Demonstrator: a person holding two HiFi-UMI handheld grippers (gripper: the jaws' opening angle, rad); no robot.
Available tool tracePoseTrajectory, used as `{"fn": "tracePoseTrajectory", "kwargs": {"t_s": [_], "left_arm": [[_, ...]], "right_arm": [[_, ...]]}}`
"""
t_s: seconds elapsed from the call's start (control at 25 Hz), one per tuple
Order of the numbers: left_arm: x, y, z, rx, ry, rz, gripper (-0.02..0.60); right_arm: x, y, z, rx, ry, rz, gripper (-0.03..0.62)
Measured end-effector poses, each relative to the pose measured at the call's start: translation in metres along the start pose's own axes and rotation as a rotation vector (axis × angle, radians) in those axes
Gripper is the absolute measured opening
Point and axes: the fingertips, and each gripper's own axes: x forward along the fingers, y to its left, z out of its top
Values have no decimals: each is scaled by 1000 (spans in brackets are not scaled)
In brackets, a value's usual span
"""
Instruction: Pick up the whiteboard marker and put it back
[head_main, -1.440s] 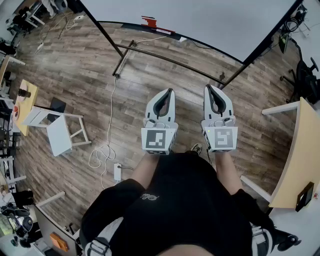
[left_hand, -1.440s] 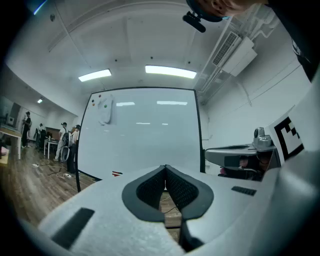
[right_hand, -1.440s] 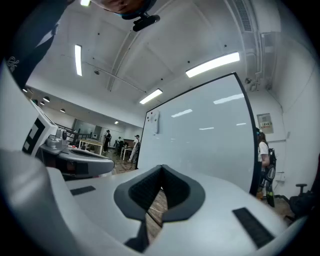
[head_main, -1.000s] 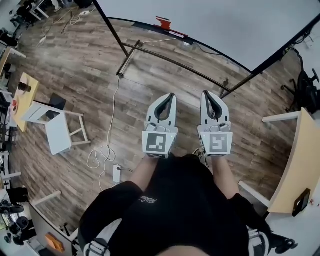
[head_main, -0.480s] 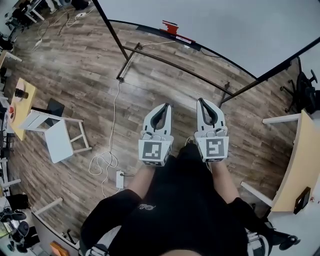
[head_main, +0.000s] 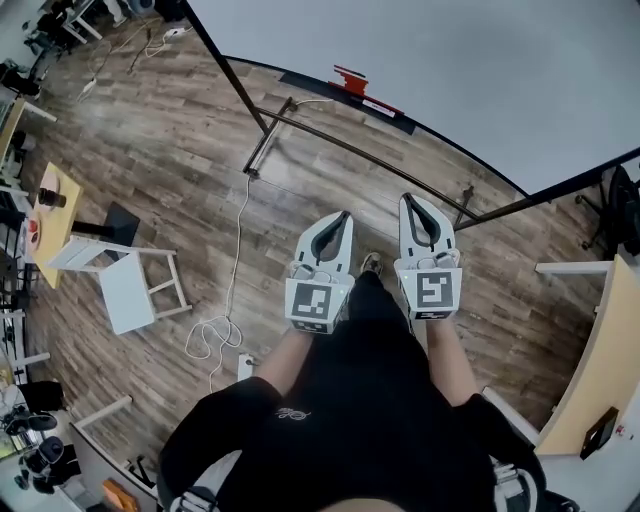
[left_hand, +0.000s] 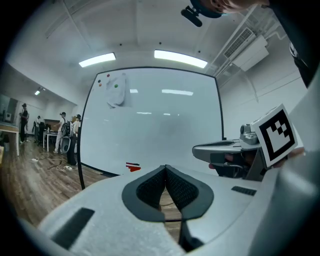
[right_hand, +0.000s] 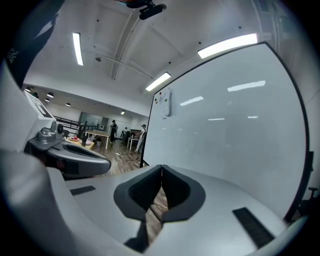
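A large whiteboard (head_main: 450, 60) on a black stand fills the top of the head view. A red object (head_main: 350, 79) and a small white piece (head_main: 378, 105) lie on its dark ledge. I cannot tell which thing is the marker. My left gripper (head_main: 344, 215) and right gripper (head_main: 405, 198) are held side by side in front of the person, pointing at the board and well short of it. Both are shut with nothing between the jaws. The left gripper (left_hand: 165, 167) faces the board (left_hand: 150, 120), with the red object (left_hand: 132, 166) low on it. The right gripper (right_hand: 161, 166) faces the board (right_hand: 225, 125) too.
The stand's black floor bar (head_main: 350, 145) crosses the wooden floor ahead. A white cable (head_main: 235, 250) runs to a power strip (head_main: 245, 366). A white stool (head_main: 125, 285) and a yellow table (head_main: 50, 210) stand at left, a wooden desk (head_main: 600, 350) at right. People (left_hand: 65, 132) stand far off.
The person has stepped toward the whiteboard, so it and its ledge look nearer. Both grippers travelled forward together, side by side, and stayed shut.
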Motion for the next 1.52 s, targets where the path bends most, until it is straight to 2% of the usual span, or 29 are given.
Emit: {"fn": "tracePoseTrajectory", "kwargs": {"t_s": [0.2,0.36,0.52,0.68,0.8,1.0,1.2,1.4,1.52], "left_arm": [[64,16,15,21,28,20,6],[114,22,10,15,76,18,6],[148,29,7,26,103,29,6],[168,45,-8,-31,134,31,6],[184,65,-24,-87,154,42,6],[209,97,-35,-73,169,52,6],[243,139,-61,-145,219,21,6],[268,186,-81,-169,248,11,6],[271,201,-94,-170,274,-6,6]], "right_arm": [[50,-39,2,18,6,38,3],[88,-67,-18,41,72,92,3],[119,-90,-37,0,141,115,3],[146,-96,-52,-32,204,150,3],[172,-95,-60,-87,251,167,3],[215,-86,-78,-182,345,195,3],[265,-80,-96,-289,458,193,3],[322,-84,-124,-421,562,157,3],[344,-78,-149,-506,661,197,5]]}}
